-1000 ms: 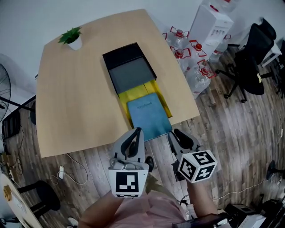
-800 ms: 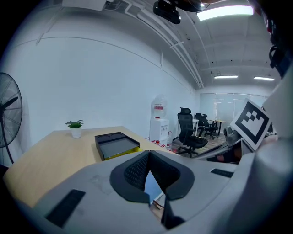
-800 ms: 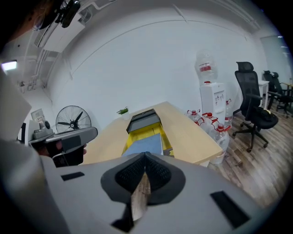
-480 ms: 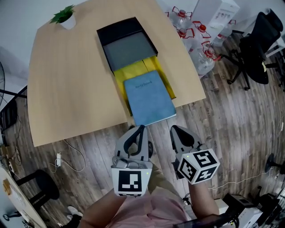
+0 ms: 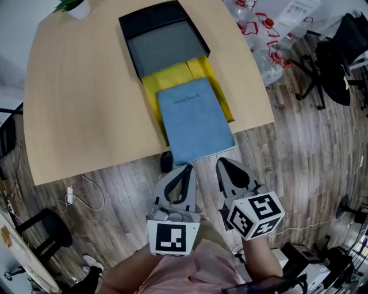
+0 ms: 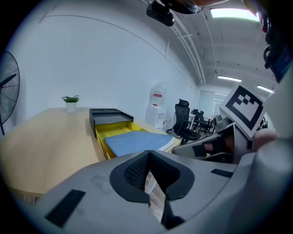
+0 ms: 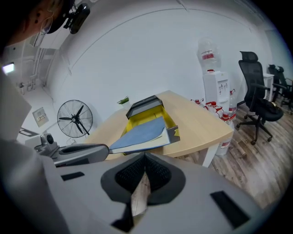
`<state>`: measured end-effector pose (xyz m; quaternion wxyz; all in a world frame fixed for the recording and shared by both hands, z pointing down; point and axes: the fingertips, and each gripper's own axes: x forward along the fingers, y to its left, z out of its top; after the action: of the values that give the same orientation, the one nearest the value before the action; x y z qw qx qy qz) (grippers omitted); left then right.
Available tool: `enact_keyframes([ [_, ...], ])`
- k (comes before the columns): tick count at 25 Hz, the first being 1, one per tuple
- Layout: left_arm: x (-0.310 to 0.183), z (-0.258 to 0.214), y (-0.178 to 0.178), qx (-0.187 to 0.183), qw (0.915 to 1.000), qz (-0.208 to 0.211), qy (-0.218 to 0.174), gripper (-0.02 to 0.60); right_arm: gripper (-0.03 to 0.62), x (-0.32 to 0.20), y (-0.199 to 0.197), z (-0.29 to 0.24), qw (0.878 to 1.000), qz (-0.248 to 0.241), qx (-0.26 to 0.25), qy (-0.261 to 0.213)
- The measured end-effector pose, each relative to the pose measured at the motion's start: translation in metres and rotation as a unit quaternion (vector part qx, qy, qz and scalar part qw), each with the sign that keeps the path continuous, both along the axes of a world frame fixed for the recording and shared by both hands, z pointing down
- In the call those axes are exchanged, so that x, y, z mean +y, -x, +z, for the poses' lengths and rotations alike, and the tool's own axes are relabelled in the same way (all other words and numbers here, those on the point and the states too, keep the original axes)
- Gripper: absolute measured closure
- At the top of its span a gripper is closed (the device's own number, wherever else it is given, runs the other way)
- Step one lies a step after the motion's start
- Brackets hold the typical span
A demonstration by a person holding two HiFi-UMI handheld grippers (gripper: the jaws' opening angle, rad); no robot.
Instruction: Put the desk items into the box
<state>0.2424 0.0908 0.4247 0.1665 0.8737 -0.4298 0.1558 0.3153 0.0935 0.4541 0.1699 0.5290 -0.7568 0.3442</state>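
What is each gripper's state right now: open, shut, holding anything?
Left gripper: jaws shut, nothing between them.
Right gripper: jaws shut, nothing between them.

Shows grey-brown plank floor [image 5: 299, 172] beneath a pale wooden worktop [image 5: 75, 103]; has white walls [image 7: 137, 55], a black office chair [image 5: 336, 60], water bottles [image 5: 269, 31], a standing fan [image 7: 74, 118].

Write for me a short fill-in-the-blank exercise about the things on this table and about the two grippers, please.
1. The notebook that lies on the yellow tray is ___ in colour.
2. Beyond the yellow tray, farther from the person, stands a box whose walls are ___.
3. The left gripper and the right gripper are both shut, and they hold ___.

Missing words: blue; black; nothing.
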Motion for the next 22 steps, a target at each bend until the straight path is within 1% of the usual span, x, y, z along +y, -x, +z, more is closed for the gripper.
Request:
enact_keyframes([
  [7,0.007,0.027,-0.015,0.003,0.9988,0.021,0.044,0.569,0.591,-0.011,0.005,0.013,1.0,-0.007,-0.007,0.018],
  [10,0.003,0.032,-0.017,0.0,0.9984,0.03,0.048,0.569,0.591,-0.019,0.009,0.015,1.0,-0.01,-0.008,0.023],
  [14,-0.01,0.038,-0.021,0.0,0.9978,0.032,0.058,0.569,0.591,-0.031,0.01,0.02,0.999,-0.013,-0.01,0.032],
  [22,-0.037,0.033,-0.016,0.002,0.998,0.029,0.055,0.569,0.592,-0.044,0.011,0.016,0.999,-0.018,0.001,0.044],
])
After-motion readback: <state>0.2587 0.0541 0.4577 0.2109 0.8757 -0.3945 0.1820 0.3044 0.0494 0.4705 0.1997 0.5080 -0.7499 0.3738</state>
